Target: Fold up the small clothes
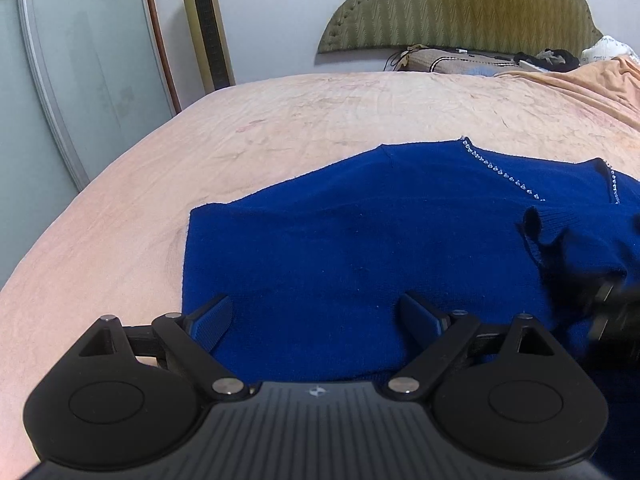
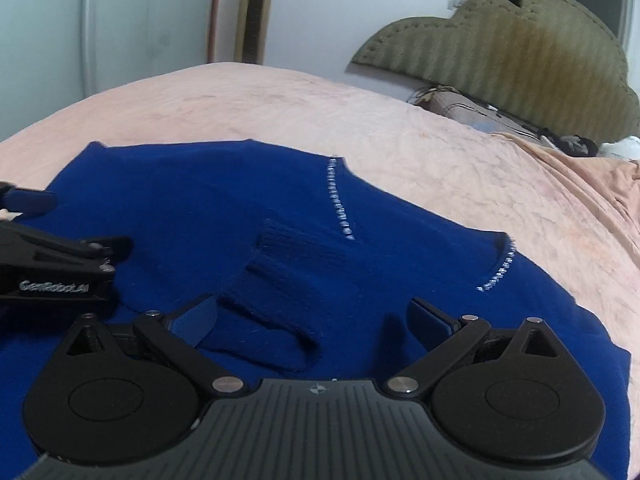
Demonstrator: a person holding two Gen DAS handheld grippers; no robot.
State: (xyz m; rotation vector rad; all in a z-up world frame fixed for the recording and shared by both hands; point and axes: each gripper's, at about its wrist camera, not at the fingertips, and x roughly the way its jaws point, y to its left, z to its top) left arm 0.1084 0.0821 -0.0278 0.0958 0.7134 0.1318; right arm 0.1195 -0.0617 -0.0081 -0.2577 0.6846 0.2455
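**Blue sweater flat on bed, both grippers spread wide above it**

We see a blue sweater (image 1: 340, 240) lying on a bed (image 1: 280, 112) w/ a peach-pink cover. Its neckline is edged w/ a row of small shiny beads (image 2: 340, 200). A ribbed cuff (image 2: 296, 252) of one sleeve is folded in over the sweater's chest, just below the neckline.

Our left gripper (image 1: 320, 312) hangs over the sweater's near part, close to its left edge. Its fingers are spread wide, nothing between them but flat knit below; we can't tell if the tips touch the cloth.

Our right gripper (image 2: 316, 316) is also spread wide, holding nothing. The folded-in sleeve runs between its fingers, closer to the left finger (image 2: 196, 320). In the left view this gripper shows only as a dark blur at the right edge.

Behind the bed: an olive padded headboard (image 1: 460, 4), a pillow (image 1: 452, 62) w/ cables on it, a gold tower fan (image 1: 206, 28) by the wall, and a frosted glass door (image 1: 80, 60) w/ flower prints at far left.
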